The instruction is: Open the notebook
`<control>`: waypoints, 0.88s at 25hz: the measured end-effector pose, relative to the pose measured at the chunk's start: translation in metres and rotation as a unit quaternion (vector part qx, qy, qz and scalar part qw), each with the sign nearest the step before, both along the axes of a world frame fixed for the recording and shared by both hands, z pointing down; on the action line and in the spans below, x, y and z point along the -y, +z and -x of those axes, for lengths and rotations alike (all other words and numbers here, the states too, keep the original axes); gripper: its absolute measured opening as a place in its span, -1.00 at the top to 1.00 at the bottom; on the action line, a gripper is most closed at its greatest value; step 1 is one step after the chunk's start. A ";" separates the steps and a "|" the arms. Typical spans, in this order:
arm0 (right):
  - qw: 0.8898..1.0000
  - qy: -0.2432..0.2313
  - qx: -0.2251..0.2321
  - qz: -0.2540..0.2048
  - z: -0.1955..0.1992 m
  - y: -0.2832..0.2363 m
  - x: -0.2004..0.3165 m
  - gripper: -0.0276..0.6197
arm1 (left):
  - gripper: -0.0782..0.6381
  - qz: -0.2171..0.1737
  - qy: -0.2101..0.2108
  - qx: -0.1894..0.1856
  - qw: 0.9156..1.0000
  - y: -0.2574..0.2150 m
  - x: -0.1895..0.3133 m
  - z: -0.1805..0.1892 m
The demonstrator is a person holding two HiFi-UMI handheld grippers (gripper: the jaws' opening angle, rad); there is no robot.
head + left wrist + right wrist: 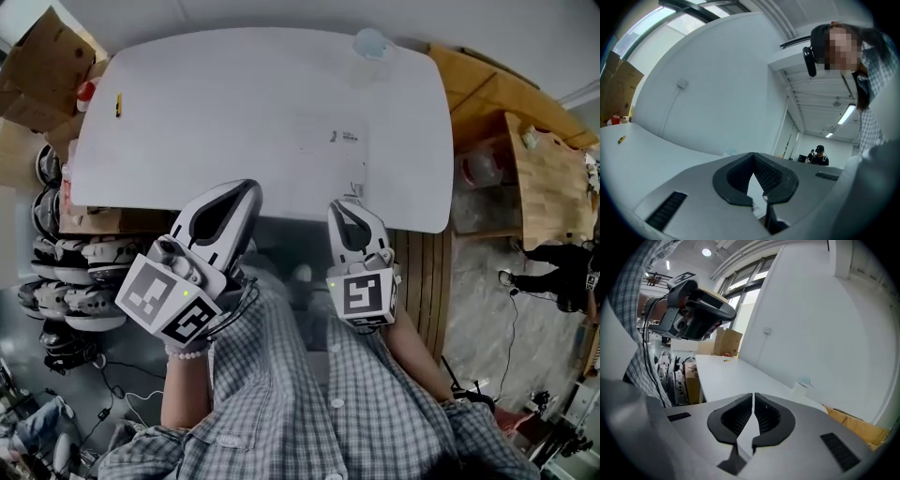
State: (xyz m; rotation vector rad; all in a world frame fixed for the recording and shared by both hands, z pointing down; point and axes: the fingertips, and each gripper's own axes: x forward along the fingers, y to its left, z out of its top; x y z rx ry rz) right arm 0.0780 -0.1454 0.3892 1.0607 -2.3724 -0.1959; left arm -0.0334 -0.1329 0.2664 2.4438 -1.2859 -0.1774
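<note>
Head view: left claw (247, 187) and right claw (339, 205) closed, empty; notebook (333, 155) on table (216, 94) beyond right claw.

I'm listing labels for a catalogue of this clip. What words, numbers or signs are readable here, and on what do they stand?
No text here can be read.
Small dark print on the white notebook: too small to read.
Black-and-white square patterns on the left cube and the right cube: markers, not words.
Cardboard box: no print shows.
</note>
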 end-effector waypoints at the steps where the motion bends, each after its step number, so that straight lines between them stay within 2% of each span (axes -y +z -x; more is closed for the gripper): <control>1: 1.000 -0.002 -0.005 0.004 0.003 0.004 0.000 0.84 | 0.76 0.003 0.003 0.002 1.000 0.003 0.002 0.001; 8: 0.998 -0.036 -0.041 0.042 0.027 0.042 -0.004 0.84 | 0.76 0.031 0.011 0.004 0.999 0.026 0.010 0.015; 14: 0.991 -0.085 -0.102 0.028 0.049 0.071 -0.009 0.83 | 0.76 0.049 0.016 0.009 0.999 0.042 0.016 0.024; 18: 0.988 -0.102 -0.106 0.056 0.061 0.091 -0.012 0.64 | 0.76 0.060 0.017 0.003 0.998 0.052 0.017 0.029; 22: 0.984 -0.114 -0.110 0.079 0.072 0.109 -0.015 0.57 | 0.76 0.069 0.019 0.001 0.997 0.060 0.018 0.033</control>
